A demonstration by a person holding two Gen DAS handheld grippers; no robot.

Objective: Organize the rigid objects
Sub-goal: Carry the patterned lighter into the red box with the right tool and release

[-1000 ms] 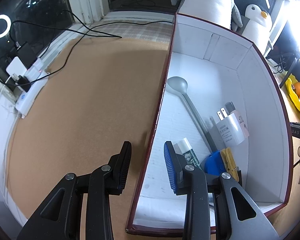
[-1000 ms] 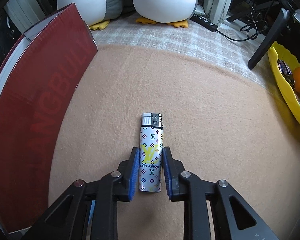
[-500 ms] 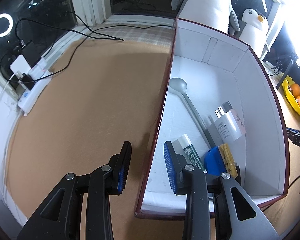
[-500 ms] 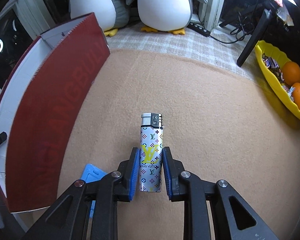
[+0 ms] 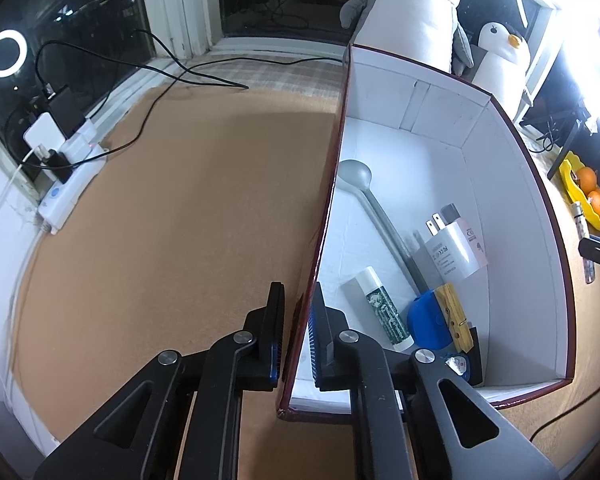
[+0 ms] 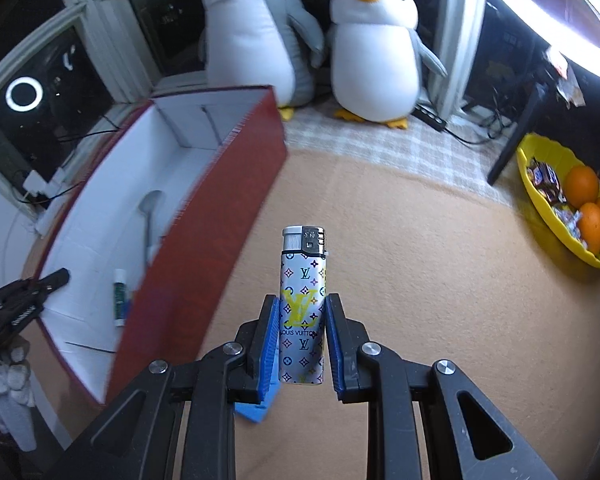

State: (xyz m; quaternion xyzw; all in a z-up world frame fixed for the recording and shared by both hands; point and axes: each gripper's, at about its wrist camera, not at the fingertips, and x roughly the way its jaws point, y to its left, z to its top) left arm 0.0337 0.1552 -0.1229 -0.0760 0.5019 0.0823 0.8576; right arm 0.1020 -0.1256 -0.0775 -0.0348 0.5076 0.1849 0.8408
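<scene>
Both right fingers (image 6: 274,328) pinch the lighter (image 6: 303,300).

The left gripper (image 5: 297,334) is pinching the box (image 5: 512,184) wall; a spoon (image 5: 374,208) is lying inside.

Left wrist view: close above the box (image 5: 520,216), steeply downward, looking along its near wall with tan mat to the left. Right wrist view: higher, tilted down from the box's (image 6: 236,208) other side, facing the two plush penguins (image 6: 374,52). Both views share the box interior, spoon (image 5: 374,216) (image 6: 150,216), penguins (image 5: 416,12) and yellow fruit tray (image 5: 580,196) (image 6: 540,200).
</scene>
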